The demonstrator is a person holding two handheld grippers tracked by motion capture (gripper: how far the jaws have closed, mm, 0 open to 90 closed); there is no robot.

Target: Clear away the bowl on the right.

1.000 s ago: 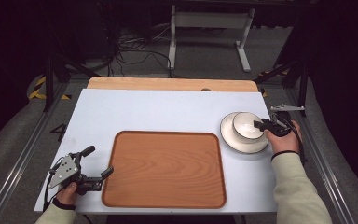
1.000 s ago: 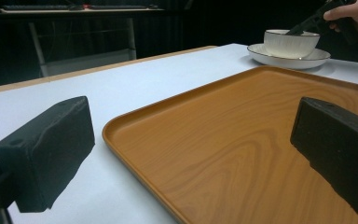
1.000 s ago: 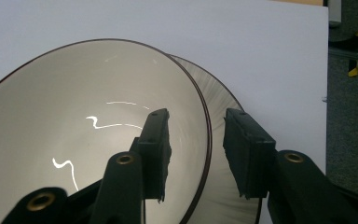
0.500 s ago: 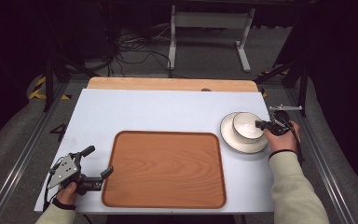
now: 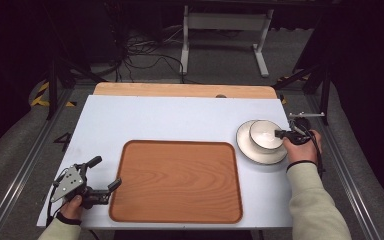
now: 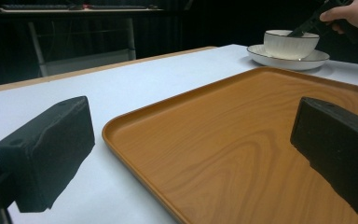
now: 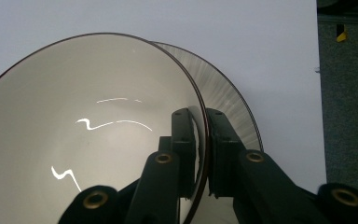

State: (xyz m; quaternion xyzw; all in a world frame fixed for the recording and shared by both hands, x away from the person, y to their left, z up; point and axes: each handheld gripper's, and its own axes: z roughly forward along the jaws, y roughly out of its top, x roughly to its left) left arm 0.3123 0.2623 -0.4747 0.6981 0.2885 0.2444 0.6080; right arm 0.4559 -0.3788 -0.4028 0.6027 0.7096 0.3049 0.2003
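- White-topped table (image 5: 170, 120), bare wood strip along far edge.
- Wooden tray (image 5: 177, 180) flat near front.
- Plate (image 5: 247, 150) at right, well apart from tray.

This is looking like a lab or recording studio rather than a home. A pale blue-white bench (image 5: 180, 117) with a light wooden strip along its far edge is standing between grey metal rails (image 5: 15, 172) at left and right. Black cables (image 5: 140, 52) are lying tangled on the grey carpeted floor (image 5: 220, 65) beyond it, near a white metal stand frame (image 5: 225, 30). Dark drapes are surrounding everything, and yellow-black hazard tape (image 5: 42, 92) is marking the floor at far left.
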